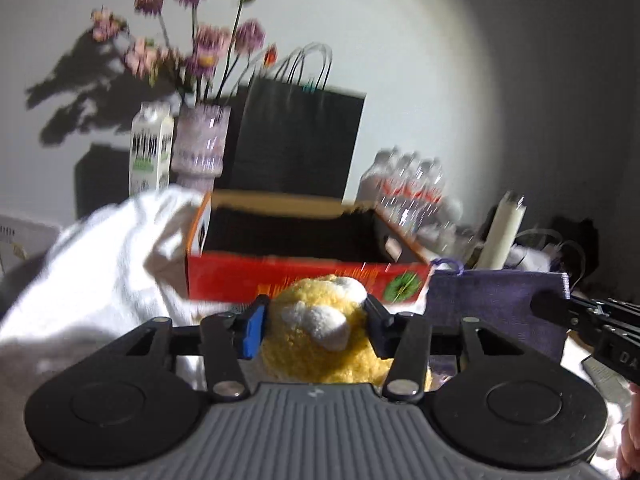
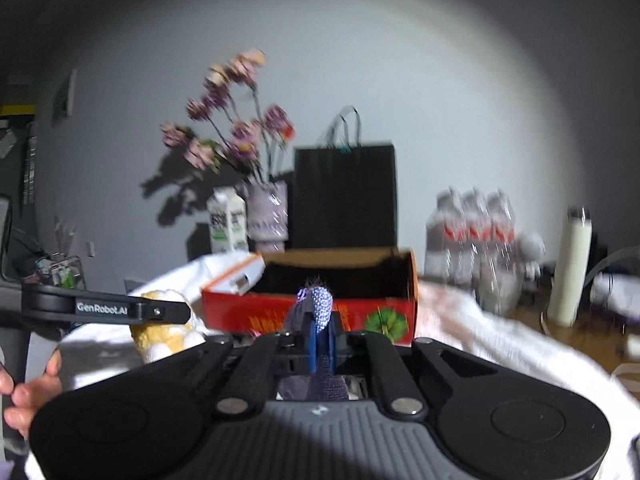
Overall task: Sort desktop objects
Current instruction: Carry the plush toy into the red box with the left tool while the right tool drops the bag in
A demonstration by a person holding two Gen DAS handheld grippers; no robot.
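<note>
My left gripper (image 1: 314, 326) is shut on a yellow and white plush toy (image 1: 320, 340), held just in front of an open red cardboard box (image 1: 304, 276). The toy also shows at the left of the right wrist view (image 2: 164, 334), with the left gripper's arm across it. My right gripper (image 2: 321, 334) is shut on a purple woven cloth bag (image 2: 318, 308), near the box's (image 2: 308, 312) front wall. In the left wrist view the purple bag (image 1: 496, 300) hangs to the right of the box, with the right gripper at its right edge.
A white cloth (image 1: 92, 280) covers the table around the box. Behind stand a milk carton (image 1: 150, 152), a vase of pink flowers (image 1: 200, 140), a black paper bag (image 1: 296, 140), a pack of water bottles (image 1: 408, 188) and a white flask (image 2: 570, 268).
</note>
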